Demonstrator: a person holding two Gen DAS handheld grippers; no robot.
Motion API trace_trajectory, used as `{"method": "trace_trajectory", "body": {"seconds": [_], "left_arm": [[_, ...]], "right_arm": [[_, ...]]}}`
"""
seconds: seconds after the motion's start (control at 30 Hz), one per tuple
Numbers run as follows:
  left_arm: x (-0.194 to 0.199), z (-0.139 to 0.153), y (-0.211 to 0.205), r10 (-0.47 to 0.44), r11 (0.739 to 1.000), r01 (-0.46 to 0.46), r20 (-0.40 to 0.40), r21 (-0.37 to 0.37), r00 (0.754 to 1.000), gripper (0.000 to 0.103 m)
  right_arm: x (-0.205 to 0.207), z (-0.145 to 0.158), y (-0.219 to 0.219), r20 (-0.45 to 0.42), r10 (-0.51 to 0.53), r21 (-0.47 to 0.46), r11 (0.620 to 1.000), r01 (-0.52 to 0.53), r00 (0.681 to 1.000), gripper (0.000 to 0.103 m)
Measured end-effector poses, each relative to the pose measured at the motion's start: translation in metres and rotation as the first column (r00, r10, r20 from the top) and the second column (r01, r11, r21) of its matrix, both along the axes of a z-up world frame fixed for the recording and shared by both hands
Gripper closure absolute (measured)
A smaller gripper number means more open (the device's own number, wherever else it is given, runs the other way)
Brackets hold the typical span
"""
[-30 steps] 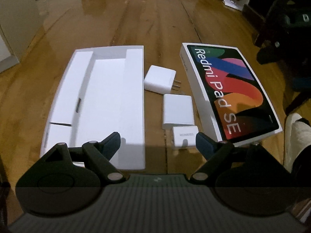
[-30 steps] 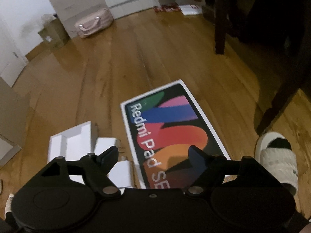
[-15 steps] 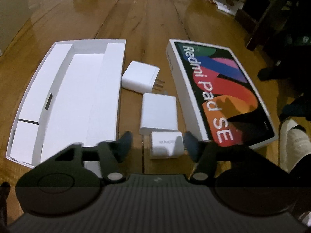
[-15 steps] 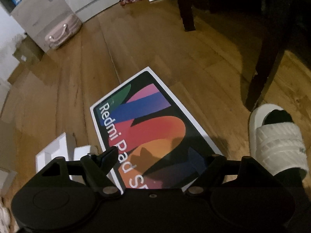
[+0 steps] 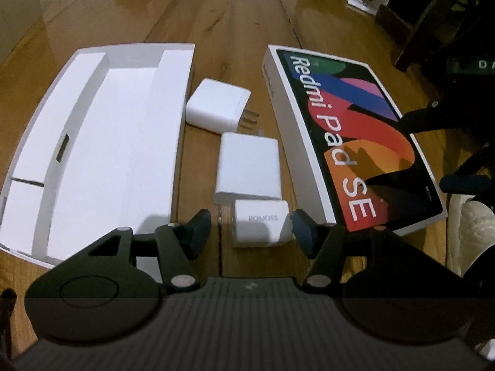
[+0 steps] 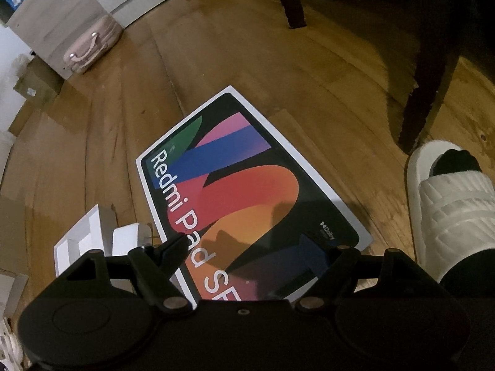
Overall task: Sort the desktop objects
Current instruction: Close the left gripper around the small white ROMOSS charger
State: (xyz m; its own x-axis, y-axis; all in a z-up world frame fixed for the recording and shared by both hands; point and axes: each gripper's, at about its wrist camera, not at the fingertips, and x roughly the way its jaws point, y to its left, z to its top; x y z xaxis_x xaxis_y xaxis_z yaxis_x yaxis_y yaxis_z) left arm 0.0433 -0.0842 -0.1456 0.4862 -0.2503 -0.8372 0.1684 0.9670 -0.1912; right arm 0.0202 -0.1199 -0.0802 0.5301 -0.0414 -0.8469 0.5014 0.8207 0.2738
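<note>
The printed tablet-box lid (image 6: 247, 191) lies flat on the wooden floor (image 6: 294, 71) under our right gripper (image 6: 244, 250), whose jaws stand apart and empty above its near end; we judge it stiff, light, and best taken by its long edges. Left of it sits the open white tray (image 5: 92, 142), rigid card with compartments. Smallest is the ROMOSS charger (image 5: 261, 227), nearest of three white plugs, between our left gripper's (image 5: 252, 232) jaws, now opening, with a gap at the left; hard, slick, graspable by its flat sides.
</note>
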Motion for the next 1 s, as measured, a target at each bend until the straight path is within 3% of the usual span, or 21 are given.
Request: {"method": "trace_trajectory", "body": {"seconds": [0.07, 0.17, 0.3, 0.47, 0.57, 0.67, 0.73, 0.8, 1.0], "left_arm": [[-0.001, -0.001, -0.002, -0.012, 1.0, 0.011, 0.007, 0.012, 1.0, 0.046], [-0.001, 0.001, -0.004, -0.017, 1.0, 0.017, 0.01, 0.011, 1.0, 0.054], [-0.001, 0.002, -0.006, -0.016, 1.0, 0.015, 0.019, 0.022, 1.0, 0.055], [0.003, 0.0, -0.005, -0.002, 1.0, 0.002, 0.005, 0.018, 1.0, 0.049], [0.005, -0.003, -0.006, 0.011, 1.0, -0.011, -0.003, 0.026, 1.0, 0.039], [0.006, -0.006, -0.007, 0.008, 1.0, -0.008, -0.005, 0.023, 1.0, 0.039], [0.005, -0.009, -0.007, 0.003, 1.0, -0.003, 0.001, 0.02, 1.0, 0.043], [0.006, -0.01, -0.007, -0.002, 1.0, 0.002, -0.004, 0.0, 1.0, 0.059], [0.004, -0.008, -0.008, 0.004, 1.0, -0.004, 0.002, 0.019, 1.0, 0.06]], "right_arm": [[0.001, 0.0, 0.0, -0.004, 0.013, -0.003, 1.0, -0.013, 1.0, 0.019], [0.002, -0.001, 0.002, -0.011, 0.024, -0.005, 1.0, -0.024, 1.0, 0.019], [0.003, 0.0, 0.005, -0.016, 0.033, -0.013, 0.999, -0.033, 0.999, 0.019], [0.004, -0.001, 0.005, -0.022, 0.044, -0.024, 0.999, -0.044, 0.999, 0.019], [0.004, -0.001, 0.006, -0.025, 0.04, -0.029, 0.999, -0.041, 0.999, 0.019], [0.005, -0.001, 0.006, -0.03, 0.039, -0.036, 0.999, -0.04, 0.999, 0.019], [0.006, -0.002, 0.007, -0.033, 0.038, -0.041, 0.998, -0.039, 0.999, 0.019], [0.006, -0.002, 0.007, -0.037, 0.042, -0.044, 0.998, -0.043, 0.998, 0.019], [0.004, 0.0, 0.006, -0.032, 0.04, -0.045, 0.998, -0.042, 0.999, 0.019]]}}
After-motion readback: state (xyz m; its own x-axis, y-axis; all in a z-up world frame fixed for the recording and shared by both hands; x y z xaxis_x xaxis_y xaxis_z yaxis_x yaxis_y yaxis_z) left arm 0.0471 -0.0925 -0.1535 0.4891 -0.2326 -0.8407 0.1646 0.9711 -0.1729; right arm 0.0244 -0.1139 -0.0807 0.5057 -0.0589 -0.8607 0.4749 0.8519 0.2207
